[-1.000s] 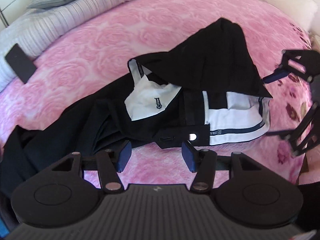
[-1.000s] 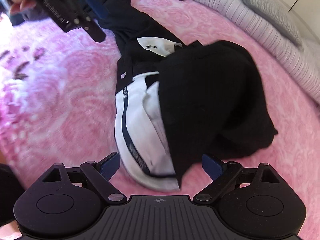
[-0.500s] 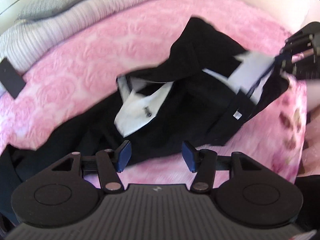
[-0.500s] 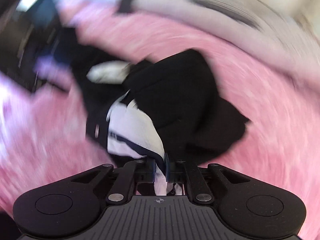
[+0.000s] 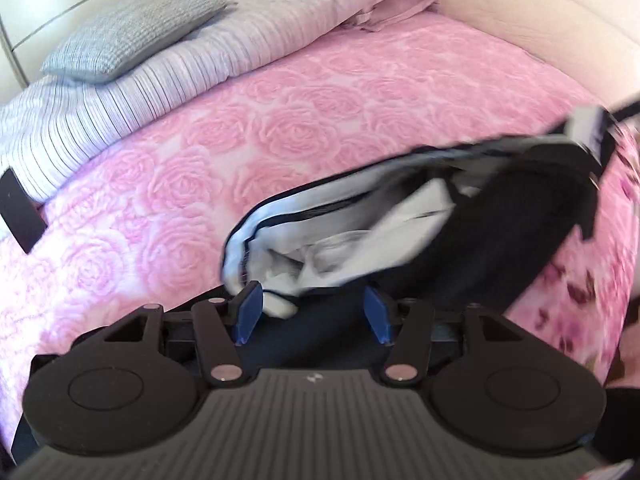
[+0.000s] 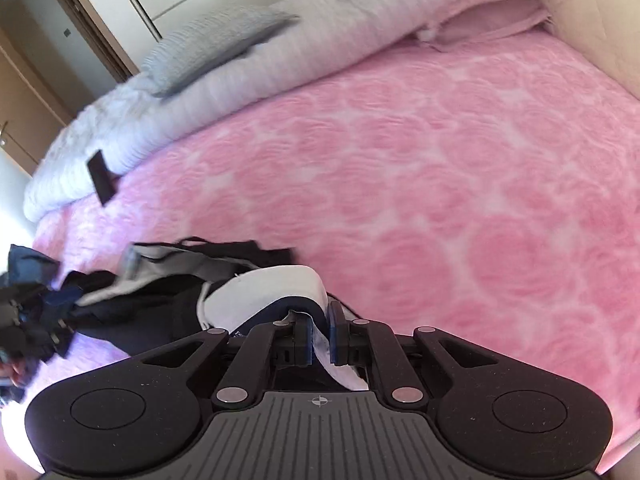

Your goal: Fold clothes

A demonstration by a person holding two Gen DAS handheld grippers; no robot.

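Note:
Black trousers with a white waistband lining [image 5: 360,236] hang stretched and lifted above the pink bed. My right gripper [image 6: 319,336] is shut on the white waistband edge [image 6: 280,284] and holds it up; the trousers [image 6: 152,304] trail down to its left. My left gripper [image 5: 312,312] is open, its blue pads on either side of the bunched white lining and dark cloth, not clamped. In the left wrist view the waistband's far end [image 5: 588,128] is pulled up at the upper right; the right gripper itself is blurred there.
The pink rose-patterned bedspread [image 5: 280,128] covers the bed. A striped duvet [image 5: 120,96] and grey pillow [image 5: 132,36] lie along the far side, with a dark flat object [image 5: 20,208] against the duvet. A white bed frame [image 5: 540,12] curves at the right.
My right gripper shut on the waistband and lifted it up and away from the bed. The trousers rose and stretched out. My left gripper stayed open and moved in to the cloth.

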